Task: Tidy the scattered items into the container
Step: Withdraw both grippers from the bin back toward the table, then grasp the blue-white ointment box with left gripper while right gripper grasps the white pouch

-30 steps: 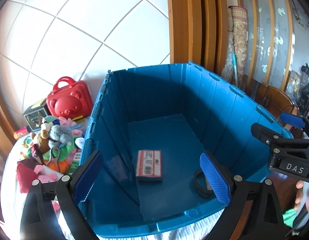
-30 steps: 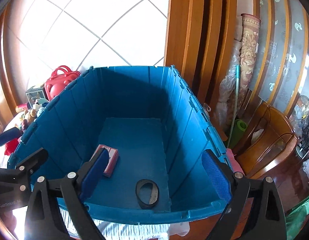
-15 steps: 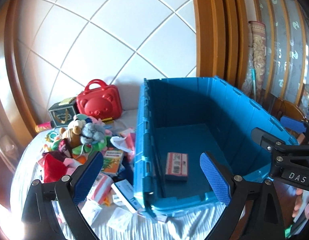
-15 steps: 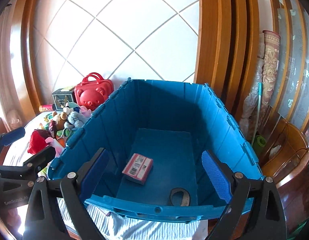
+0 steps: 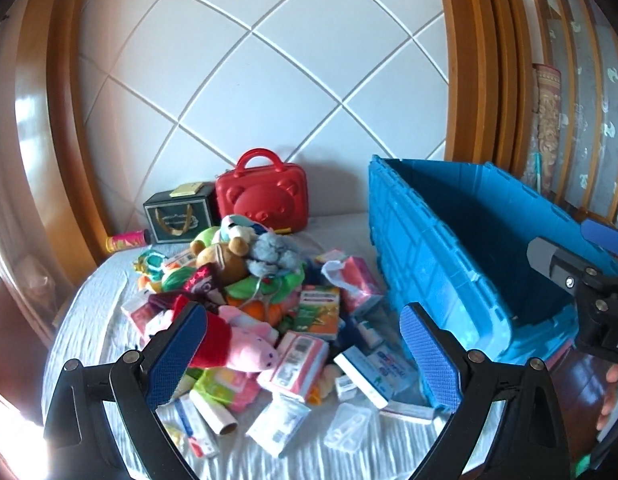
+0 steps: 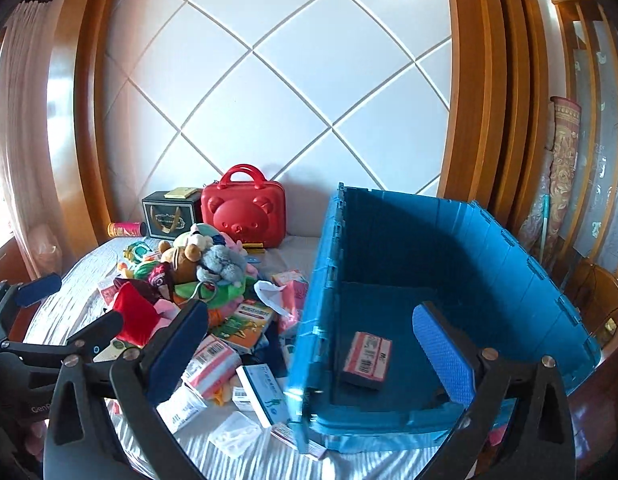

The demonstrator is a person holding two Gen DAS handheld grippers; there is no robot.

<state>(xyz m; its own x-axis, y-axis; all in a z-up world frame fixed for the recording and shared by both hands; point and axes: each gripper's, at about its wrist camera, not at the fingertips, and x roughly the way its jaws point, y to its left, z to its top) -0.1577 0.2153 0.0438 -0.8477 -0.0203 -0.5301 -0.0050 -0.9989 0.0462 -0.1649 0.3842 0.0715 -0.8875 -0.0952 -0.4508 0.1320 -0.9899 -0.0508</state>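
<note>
Currently hovering with left gripper (image 5: 305, 350) spread wide and holding nothing over the clutter pile (image 5: 249, 312) on the bed sheet (image 5: 89, 320), right gripper (image 6: 317, 350) likewise gaping and carrying nothing above the near rim of the blue crate (image 6: 489, 264). Sitting at 3 o'clock of the pile, crate already containing one red-and-white box (image 6: 367, 356). Judging the red-striped carton (image 5: 295, 360) at 6 o'clock of the pile as light, stiff, slightly slick, so pinching across its short sides; treating the pink plush (image 5: 249, 346) beside it as soft, squeezing mid-body.
</note>
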